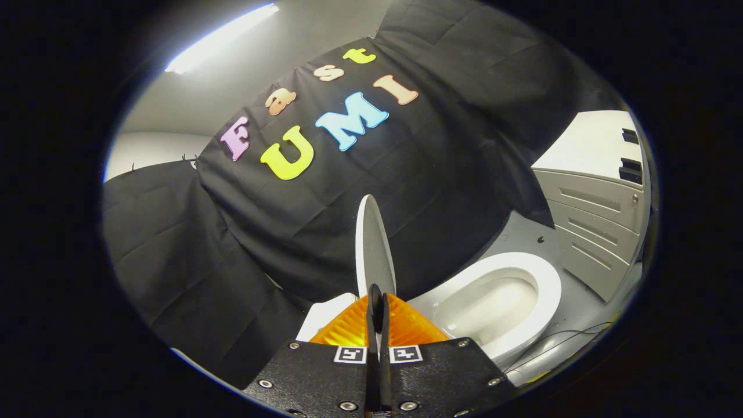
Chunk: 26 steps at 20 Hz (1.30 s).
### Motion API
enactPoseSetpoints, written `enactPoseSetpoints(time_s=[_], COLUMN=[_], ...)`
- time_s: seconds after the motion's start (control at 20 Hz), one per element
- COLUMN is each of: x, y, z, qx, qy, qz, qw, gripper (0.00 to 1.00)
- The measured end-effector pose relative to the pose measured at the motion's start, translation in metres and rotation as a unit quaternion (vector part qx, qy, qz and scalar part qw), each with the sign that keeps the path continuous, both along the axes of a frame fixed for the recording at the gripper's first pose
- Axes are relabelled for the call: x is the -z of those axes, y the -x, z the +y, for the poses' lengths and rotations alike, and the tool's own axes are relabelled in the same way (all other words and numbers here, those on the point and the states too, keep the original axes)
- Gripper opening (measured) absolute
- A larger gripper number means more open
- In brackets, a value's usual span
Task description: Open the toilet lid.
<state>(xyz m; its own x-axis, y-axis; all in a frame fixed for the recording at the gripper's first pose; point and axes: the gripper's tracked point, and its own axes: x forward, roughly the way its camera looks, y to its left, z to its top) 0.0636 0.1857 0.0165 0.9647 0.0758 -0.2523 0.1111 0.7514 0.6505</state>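
Observation:
The white toilet lid (373, 244) stands raised, nearly upright and seen edge-on, rising straight up from my fingertips. My gripper (377, 299) is shut on the lid's edge: the two orange fingers (342, 331) with black pads press together with a thin white sliver of lid between them. To the right of the fingers the toilet's seat ring (548, 290) and its bowl (487, 305) lie uncovered. A white part of the toilet (322, 316) shows just left of the fingers, behind the lid's base.
A grey-white drawer cabinet (598, 232) stands beyond the toilet on the right, on the grey floor (522, 238). A thin dark cable (563, 339) runs along the floor near the bowl. Black cloth (191, 261) walls the booth behind and to the left.

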Motion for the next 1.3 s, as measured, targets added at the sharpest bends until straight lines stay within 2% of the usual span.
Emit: enactPoseSetpoints(time_s=[0.55,0.7,1.3], x=[-0.036,-0.043,-0.057], y=[-0.009,-0.011,-0.016], z=[0.073,0.094,0.178], qx=[-0.04,-0.055,-0.111], qy=[0.042,0.071,0.101], qz=[-0.027,-0.034,-0.051], qw=[0.998,0.995,0.987], gripper=[0.0,0.0,0.0])
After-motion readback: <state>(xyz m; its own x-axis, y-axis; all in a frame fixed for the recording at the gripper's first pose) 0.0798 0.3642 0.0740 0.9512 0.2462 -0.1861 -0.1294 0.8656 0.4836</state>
